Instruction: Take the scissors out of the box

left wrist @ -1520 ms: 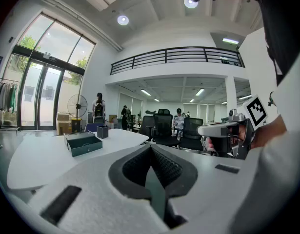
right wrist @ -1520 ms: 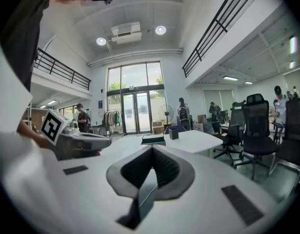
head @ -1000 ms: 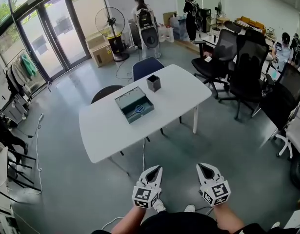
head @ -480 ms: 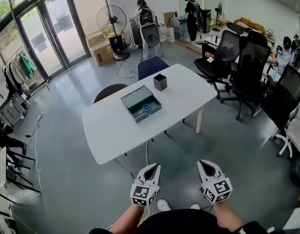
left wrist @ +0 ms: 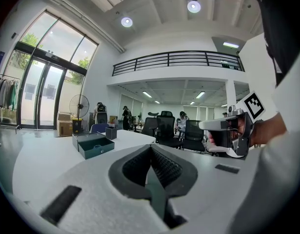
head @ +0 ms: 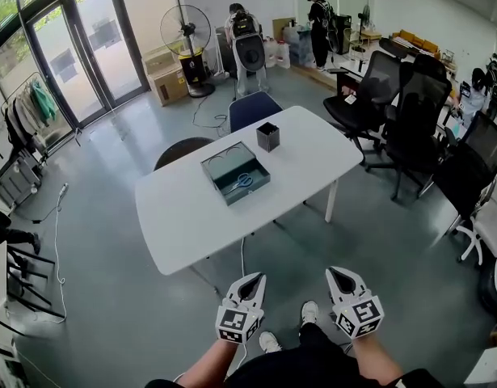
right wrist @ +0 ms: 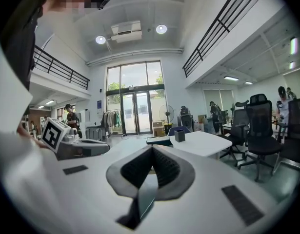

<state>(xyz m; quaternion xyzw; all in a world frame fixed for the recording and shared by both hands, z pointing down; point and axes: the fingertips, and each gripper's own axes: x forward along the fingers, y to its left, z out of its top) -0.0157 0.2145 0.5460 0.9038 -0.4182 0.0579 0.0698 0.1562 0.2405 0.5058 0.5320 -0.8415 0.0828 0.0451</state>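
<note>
1. Scissors (head: 239,181), blue-handled, lie flat inside the open teal box (head: 253,192) on the white table (head: 191,217), well apart from both grippers.
2. Closest in, the left gripper (head: 254,280) is held low over the grey floor. Its jaws are clenched tip to tip with nothing between them, as its own view (left wrist: 150,147) makes plain.
3. Beside it, the right gripper (head: 339,275) is clenched the same way and holds nothing (right wrist: 152,149). Both grippers point towards the table.
4. Just beyond the grippers, the person's white shoes (head: 309,312) show on the floor.
5. On to the table: the box sits near its middle with its lid folded back towards the far-left side.
6. Past the box, a small black square holder (head: 267,137) stands upright near the far edge, apart from the box.
7. Behind the table there is a blue chair (head: 250,110) and a dark round-backed chair (head: 179,150).
8. To the right, black office chairs (head: 369,87) cluster.
9. Farthest off, a standing fan (head: 185,35) stands near the glass doors (head: 78,55).
</note>
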